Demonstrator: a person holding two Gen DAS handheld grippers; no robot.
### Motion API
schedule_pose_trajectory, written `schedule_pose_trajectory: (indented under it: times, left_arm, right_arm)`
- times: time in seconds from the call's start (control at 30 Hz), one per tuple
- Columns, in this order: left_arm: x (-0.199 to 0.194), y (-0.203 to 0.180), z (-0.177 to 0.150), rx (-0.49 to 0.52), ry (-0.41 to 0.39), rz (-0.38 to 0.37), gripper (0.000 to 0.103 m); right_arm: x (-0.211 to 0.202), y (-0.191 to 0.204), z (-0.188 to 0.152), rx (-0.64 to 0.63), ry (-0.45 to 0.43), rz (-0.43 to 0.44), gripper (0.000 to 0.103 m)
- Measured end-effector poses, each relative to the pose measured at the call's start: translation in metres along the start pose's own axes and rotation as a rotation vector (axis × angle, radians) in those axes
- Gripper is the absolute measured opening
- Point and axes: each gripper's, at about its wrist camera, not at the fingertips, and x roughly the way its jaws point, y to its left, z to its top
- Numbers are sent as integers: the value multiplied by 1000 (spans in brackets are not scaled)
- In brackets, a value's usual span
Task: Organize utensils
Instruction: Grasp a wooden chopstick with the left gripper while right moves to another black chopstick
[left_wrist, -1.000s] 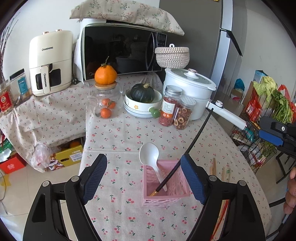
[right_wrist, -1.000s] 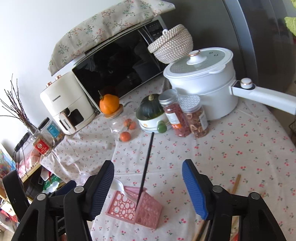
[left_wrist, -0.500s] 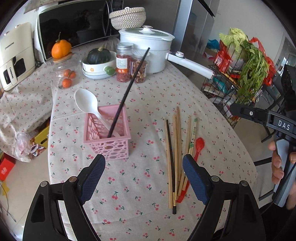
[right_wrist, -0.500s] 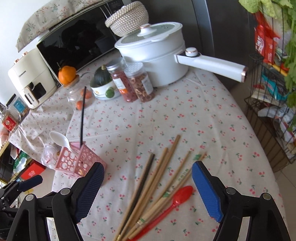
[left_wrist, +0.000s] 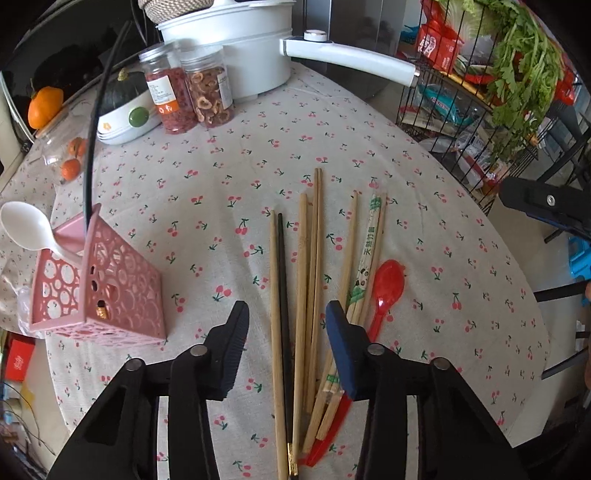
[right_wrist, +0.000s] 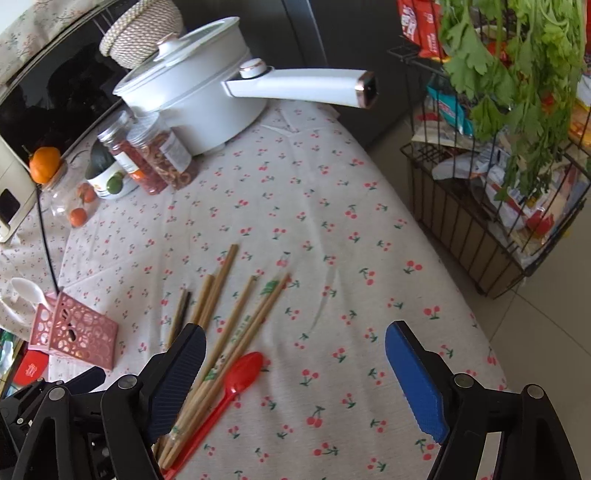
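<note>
left gripper closing over chopsticks, not pinching | right gripper wide apart | black chopsticks: 2 | spoons: 2

Two spoons, two jars

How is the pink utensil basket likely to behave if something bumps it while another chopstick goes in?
The pink basket looks like thin, perforated plastic, so probably light and easy to slide on the tablecloth. The long black chopstick and white spoon lean out well above its rim, so a nudge could tip it.
</note>
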Motion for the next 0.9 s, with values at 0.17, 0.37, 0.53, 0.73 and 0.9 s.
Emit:
schedule_pose_trajectory:
  times: [0.17, 0.37, 0.53, 0.73, 0.9]
  left_arm:
    - [36, 11, 27, -106, 21, 36, 17]
    - [64, 18, 40, -142, 80, 47, 12]
    - [73, 16, 43, -129, 90, 83, 10]
    - [76, 11, 46, -100, 110, 108, 10]
    - [44, 12, 31, -76, 60, 73, 6]
  right_arm:
    - [21, -10, 4, -2, 59, -15, 84]
    - [31, -12, 12, -18, 73, -8, 84]
    - [37, -12, 16, -35, 83, -12, 84]
    - [40, -11, 14, -43, 95, -22, 84]
    - [42, -6, 11, -34, 105, -18, 84]
